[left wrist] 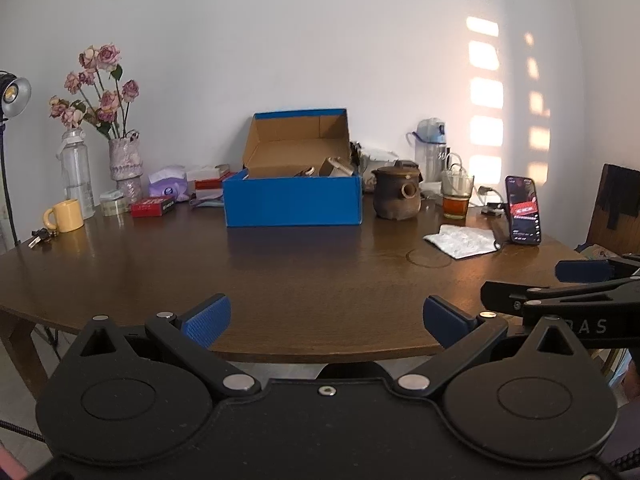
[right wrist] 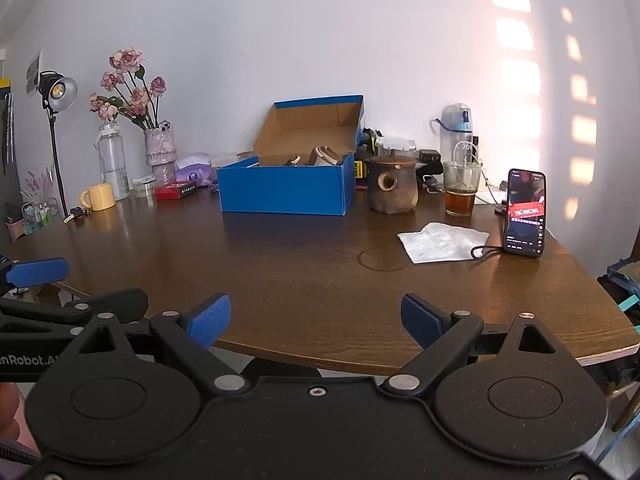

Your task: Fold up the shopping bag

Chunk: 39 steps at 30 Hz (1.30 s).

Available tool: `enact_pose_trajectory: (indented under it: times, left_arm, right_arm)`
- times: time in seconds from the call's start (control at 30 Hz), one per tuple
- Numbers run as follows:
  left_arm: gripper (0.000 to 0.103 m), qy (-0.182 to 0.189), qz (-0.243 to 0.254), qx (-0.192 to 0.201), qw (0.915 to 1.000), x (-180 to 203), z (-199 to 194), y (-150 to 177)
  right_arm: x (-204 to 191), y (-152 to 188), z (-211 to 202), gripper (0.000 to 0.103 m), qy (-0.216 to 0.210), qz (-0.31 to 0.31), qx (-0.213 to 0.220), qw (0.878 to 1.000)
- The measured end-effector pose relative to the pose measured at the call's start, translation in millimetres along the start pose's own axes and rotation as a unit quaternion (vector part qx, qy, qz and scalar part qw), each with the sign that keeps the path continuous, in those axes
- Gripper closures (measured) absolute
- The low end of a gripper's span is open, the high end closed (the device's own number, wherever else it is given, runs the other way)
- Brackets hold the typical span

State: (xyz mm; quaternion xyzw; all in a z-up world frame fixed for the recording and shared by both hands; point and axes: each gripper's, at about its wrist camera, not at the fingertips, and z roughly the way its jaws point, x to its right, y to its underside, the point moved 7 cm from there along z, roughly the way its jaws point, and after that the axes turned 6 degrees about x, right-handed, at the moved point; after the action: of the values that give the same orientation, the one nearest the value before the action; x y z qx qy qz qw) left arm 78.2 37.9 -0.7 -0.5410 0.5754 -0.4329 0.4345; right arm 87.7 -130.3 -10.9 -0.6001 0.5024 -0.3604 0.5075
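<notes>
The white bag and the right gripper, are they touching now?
Apart. The right wrist view shows bare table between the white bag and the open right gripper.

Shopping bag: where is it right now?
The shopping bag lies flat on the right side of the table, touching the phone, in front of the tea glass.

Blue box [left wrist: 294,202], yellow mug [left wrist: 68,215], brown table [left wrist: 280,280], white folded bag [left wrist: 462,241].

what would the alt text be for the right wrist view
An open right hand-held gripper hovers at the near edge of a brown wooden table, holding nothing. A white, flattened plastic bag lies ahead to the right beside a propped phone. An open blue box, a teapot and flowers line the back.
</notes>
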Motion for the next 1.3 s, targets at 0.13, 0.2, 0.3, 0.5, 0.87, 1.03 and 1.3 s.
enact_pose_trajectory:
  times: [0.13,0.2,0.3,0.5,0.87,1.03,1.3]
  left_arm:
    - [0.0,-0.008,-0.006,-0.01,0.9999,-3.4,3.6,2.1]
    - [0.0,-0.009,-0.008,-0.012,0.9999,-4.2,4.2,2.5]
    - [0.0,-0.01,-0.008,-0.014,0.9998,-5.4,4.4,3.4]
    - [0.0,-0.011,-0.008,-0.019,0.9997,-3.9,6.1,5.2]
    - [0.0,-0.013,-0.006,-0.025,0.9996,-1.9,6.7,6.7]
    - [0.0,-0.013,-0.004,-0.025,0.9996,-2.0,5.9,6.2]
    - [0.0,-0.011,-0.003,-0.025,0.9996,1.1,7.9,5.9]
  right_arm:
    - [-1.4,2.0,1.8,0.009,0.001,-0.001,-0.005,1.0]
    - [-2.1,2.4,2.5,0.009,0.001,-0.002,-0.007,1.0]
    - [-2.5,2.7,3.8,0.009,0.0,-0.002,-0.009,1.0]
    - [-0.8,5.0,5.4,0.009,-0.001,-0.002,-0.015,1.0]
    - [2.7,9.1,6.2,0.009,0.001,0.003,-0.025,1.0]
    - [2.6,8.8,6.7,0.009,0.002,0.004,-0.025,1.0]
    - [3.8,8.6,7.6,0.009,0.003,0.004,-0.026,1.0]
